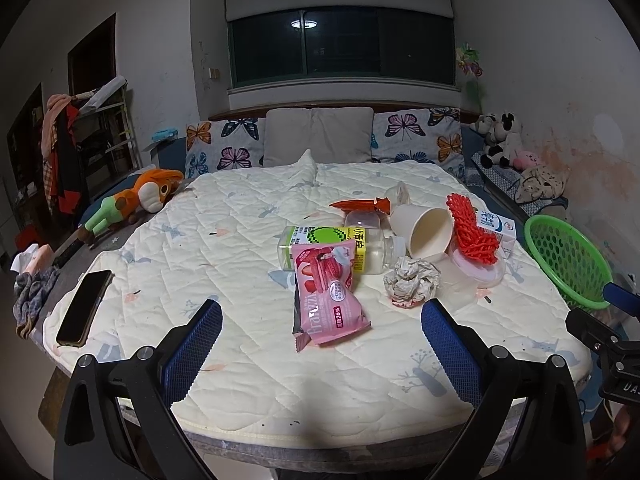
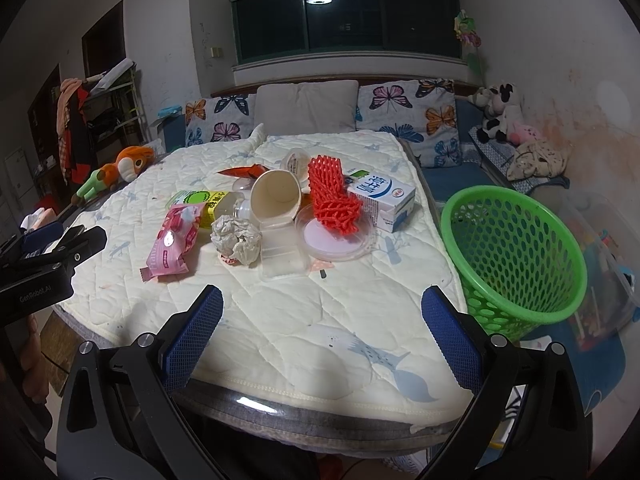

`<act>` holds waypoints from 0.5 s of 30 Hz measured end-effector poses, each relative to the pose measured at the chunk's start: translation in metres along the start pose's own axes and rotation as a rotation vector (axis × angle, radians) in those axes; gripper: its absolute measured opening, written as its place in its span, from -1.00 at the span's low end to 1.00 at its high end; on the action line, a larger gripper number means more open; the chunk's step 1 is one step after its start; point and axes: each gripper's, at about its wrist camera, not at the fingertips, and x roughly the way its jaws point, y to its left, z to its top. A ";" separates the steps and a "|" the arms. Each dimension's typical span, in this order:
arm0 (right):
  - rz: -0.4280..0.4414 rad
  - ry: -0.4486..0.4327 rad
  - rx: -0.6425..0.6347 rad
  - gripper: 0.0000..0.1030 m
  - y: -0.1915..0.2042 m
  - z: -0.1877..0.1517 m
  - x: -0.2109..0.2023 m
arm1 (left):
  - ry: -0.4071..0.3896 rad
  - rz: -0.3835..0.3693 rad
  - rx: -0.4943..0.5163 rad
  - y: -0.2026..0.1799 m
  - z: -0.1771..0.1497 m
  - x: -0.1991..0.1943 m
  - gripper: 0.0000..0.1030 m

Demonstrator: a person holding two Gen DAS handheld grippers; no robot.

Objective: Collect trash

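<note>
Trash lies in a heap on the quilted bed: a pink snack wrapper, a plastic bottle with a yellow-green label, a crumpled paper ball, a paper cup on its side, red foam fruit netting, a milk carton and an orange wrapper. The same heap shows in the right wrist view, with wrapper, paper ball, cup, netting and carton. A green basket stands right of the bed. My left gripper and right gripper are open and empty near the front edge.
A black phone lies at the bed's left front. A clear plastic box and a round lid lie in the heap. An orange plush toy lies far left, pillows at the head, and more plush toys at the right.
</note>
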 end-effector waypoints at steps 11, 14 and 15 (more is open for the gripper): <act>0.000 0.000 0.000 0.92 0.000 0.000 -0.001 | -0.002 -0.001 0.005 -0.003 -0.004 -0.003 0.88; 0.000 0.000 0.000 0.92 0.000 0.000 0.000 | -0.002 -0.002 0.003 -0.004 -0.004 -0.003 0.88; 0.000 0.000 0.000 0.92 0.000 0.001 0.000 | -0.002 -0.002 0.003 -0.005 -0.003 -0.003 0.88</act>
